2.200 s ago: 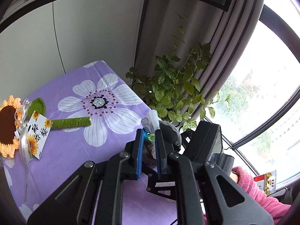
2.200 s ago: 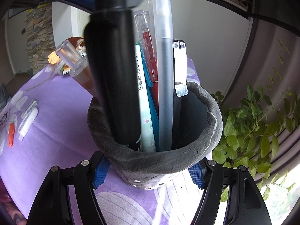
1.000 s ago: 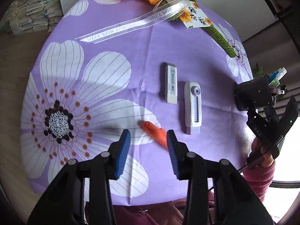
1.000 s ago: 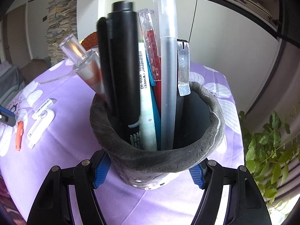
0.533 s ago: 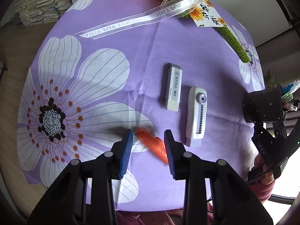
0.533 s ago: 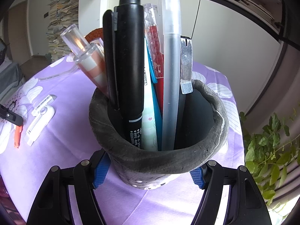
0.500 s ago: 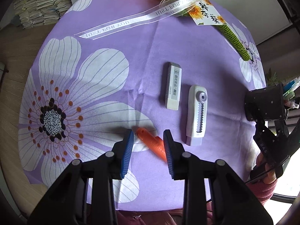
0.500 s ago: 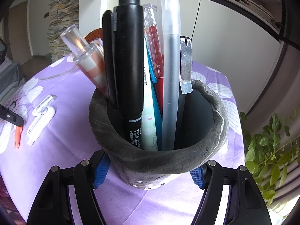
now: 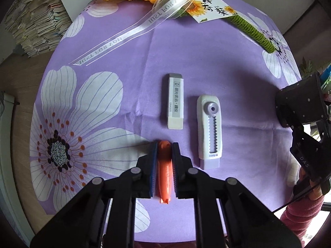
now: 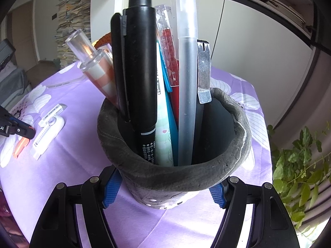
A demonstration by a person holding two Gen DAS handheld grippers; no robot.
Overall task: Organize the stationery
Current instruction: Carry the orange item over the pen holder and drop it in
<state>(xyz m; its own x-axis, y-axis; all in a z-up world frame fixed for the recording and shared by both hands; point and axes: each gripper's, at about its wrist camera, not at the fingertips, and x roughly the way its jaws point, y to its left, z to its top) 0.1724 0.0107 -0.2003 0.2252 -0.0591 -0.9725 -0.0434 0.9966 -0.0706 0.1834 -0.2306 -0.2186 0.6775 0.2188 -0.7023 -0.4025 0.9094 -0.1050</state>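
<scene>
Left claw (image 9: 163, 150) clenched along the orange pen (image 9: 164, 171) low in frame; pen holder (image 9: 301, 103), gripped by right claw (image 10: 163, 190), lies at right edge.

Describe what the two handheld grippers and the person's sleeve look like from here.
Both the left gripper and the right gripper are black linkage frames with silver pivot screws and ribbed blue pads. The right one carries white lettering, a thin black cable and a fuzzy pink sleeve.

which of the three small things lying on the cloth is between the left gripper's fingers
The orange one, gripped by the left gripper. The white eraser and the white toothed cutter lie free beyond it.
</scene>
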